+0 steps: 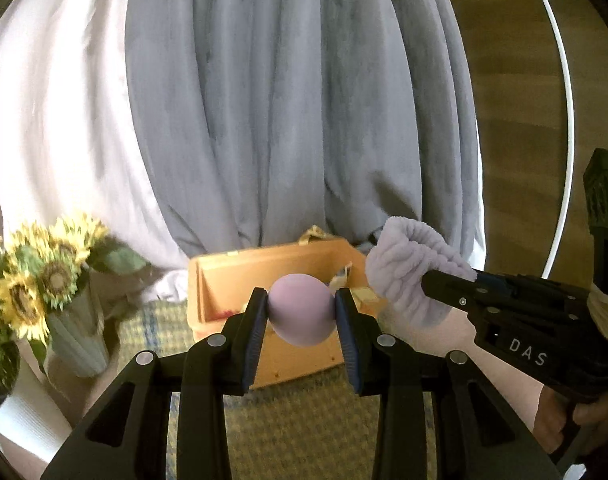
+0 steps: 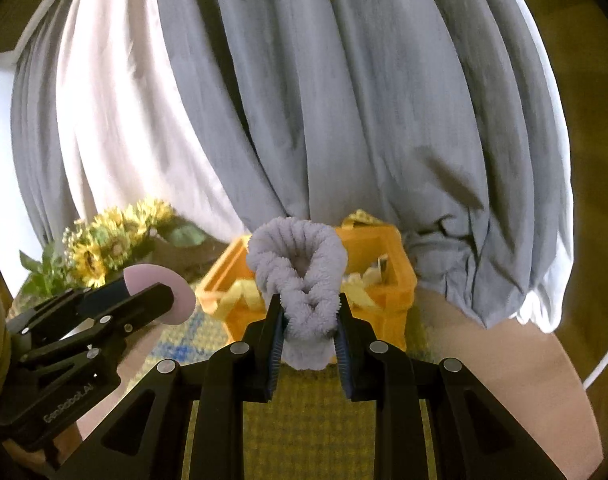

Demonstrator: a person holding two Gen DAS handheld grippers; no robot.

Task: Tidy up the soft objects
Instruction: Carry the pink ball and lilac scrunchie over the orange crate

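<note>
My left gripper (image 1: 301,310) is shut on a smooth lilac sponge egg (image 1: 301,309) and holds it in the air in front of the open orange box (image 1: 227,280). My right gripper (image 2: 308,320) is shut on a fluffy lilac towelling headband (image 2: 299,264), held up before the same orange box (image 2: 378,256). In the left wrist view the right gripper (image 1: 436,280) comes in from the right with the headband (image 1: 408,268) at the box's right end. In the right wrist view the left gripper (image 2: 171,292) sits at left with the sponge egg (image 2: 163,284).
Yellow items (image 2: 364,276) lie in the box. The box stands on a yellow-and-blue checked mat (image 1: 163,320) on a beige table. Sunflowers in a ribbed pale vase (image 1: 77,340) stand at left. Grey and white curtains (image 1: 283,100) hang behind.
</note>
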